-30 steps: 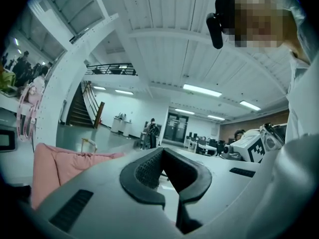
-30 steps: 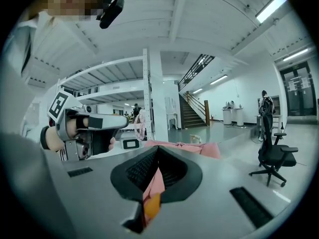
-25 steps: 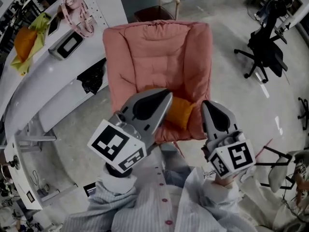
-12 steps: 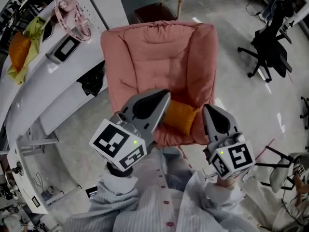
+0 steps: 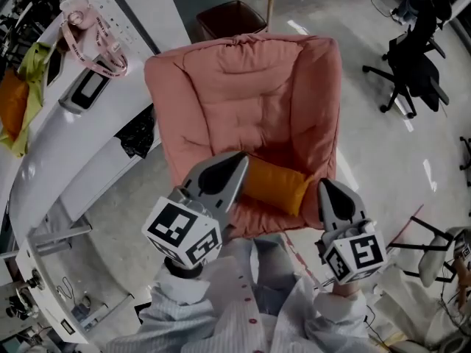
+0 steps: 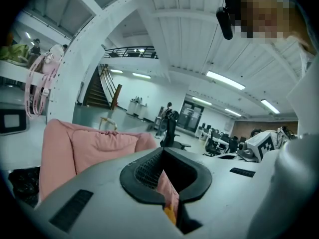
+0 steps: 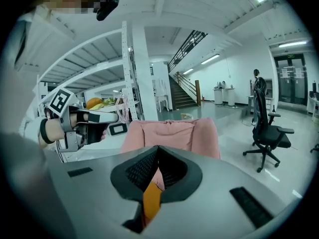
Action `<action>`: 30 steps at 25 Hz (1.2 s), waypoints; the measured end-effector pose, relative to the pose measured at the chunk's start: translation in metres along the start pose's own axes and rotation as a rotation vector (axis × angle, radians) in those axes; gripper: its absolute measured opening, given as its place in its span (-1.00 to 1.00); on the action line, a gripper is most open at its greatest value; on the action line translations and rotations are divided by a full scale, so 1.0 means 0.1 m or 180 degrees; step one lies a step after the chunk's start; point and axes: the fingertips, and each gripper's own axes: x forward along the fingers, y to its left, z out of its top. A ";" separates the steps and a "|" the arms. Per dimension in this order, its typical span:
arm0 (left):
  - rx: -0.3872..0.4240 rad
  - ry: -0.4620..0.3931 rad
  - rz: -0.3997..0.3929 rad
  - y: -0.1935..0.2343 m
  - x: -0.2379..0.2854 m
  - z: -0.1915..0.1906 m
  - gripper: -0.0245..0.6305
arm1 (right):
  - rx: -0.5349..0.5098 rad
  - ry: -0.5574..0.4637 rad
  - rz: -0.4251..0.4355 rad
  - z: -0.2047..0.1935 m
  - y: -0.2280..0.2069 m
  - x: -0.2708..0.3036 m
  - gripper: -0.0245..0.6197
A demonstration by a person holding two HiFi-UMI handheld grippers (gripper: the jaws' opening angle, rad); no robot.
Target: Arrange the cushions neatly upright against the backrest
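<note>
A pink padded armchair [image 5: 243, 101] stands ahead of me, and one orange cushion [image 5: 276, 184] lies flat and askew on the front of its seat. My left gripper [image 5: 239, 160] hovers over the cushion's left end, shut and empty. At the seat's front right corner, just right of the cushion, my right gripper [image 5: 329, 187] is also shut with nothing in it. In the left gripper view the armchair [image 6: 89, 148] fills the lower left behind the shut left gripper [image 6: 162, 153]. The right gripper view has an orange sliver of the cushion [image 7: 151, 200] below the shut right gripper [image 7: 158, 151].
A curved white counter [image 5: 51, 145] runs along the left, carrying a pink strap [image 5: 92, 39], a dark device [image 5: 85, 90] and yellow-orange cloth [image 5: 11, 87]. A black bag [image 5: 136, 134] sits beside the chair. A small stool [image 5: 235, 13] stands behind it, a black office chair [image 5: 412, 57] at right.
Both grippers have sunk and drawn toward the seat's front. The armchair looks larger and nearer, and more of the orange cushion shows between the grippers. Jaws stayed shut.
</note>
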 end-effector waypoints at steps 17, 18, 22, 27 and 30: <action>-0.0413 0.0612 0.0289 1.10 0.53 -1.50 -0.89 | 0.0502 0.0637 -0.0545 -1.41 -0.60 0.79 -0.88; -0.0446 0.0649 0.0302 1.15 0.55 -1.60 -0.89 | 0.0537 0.0689 -0.0564 -1.51 -0.62 0.82 -0.88; -0.0609 0.0817 0.0372 1.30 0.63 -1.99 -0.89 | 0.0720 0.0866 -0.0610 -1.88 -0.72 0.91 -0.88; -0.0740 0.0977 0.0544 1.50 0.72 -2.47 -0.79 | 0.0870 0.1064 -0.0721 -2.32 -0.89 0.96 -0.87; -0.0833 0.1106 0.0618 1.64 0.75 -2.73 -0.64 | 0.0984 0.1188 -0.0766 -2.53 -0.95 0.99 -0.78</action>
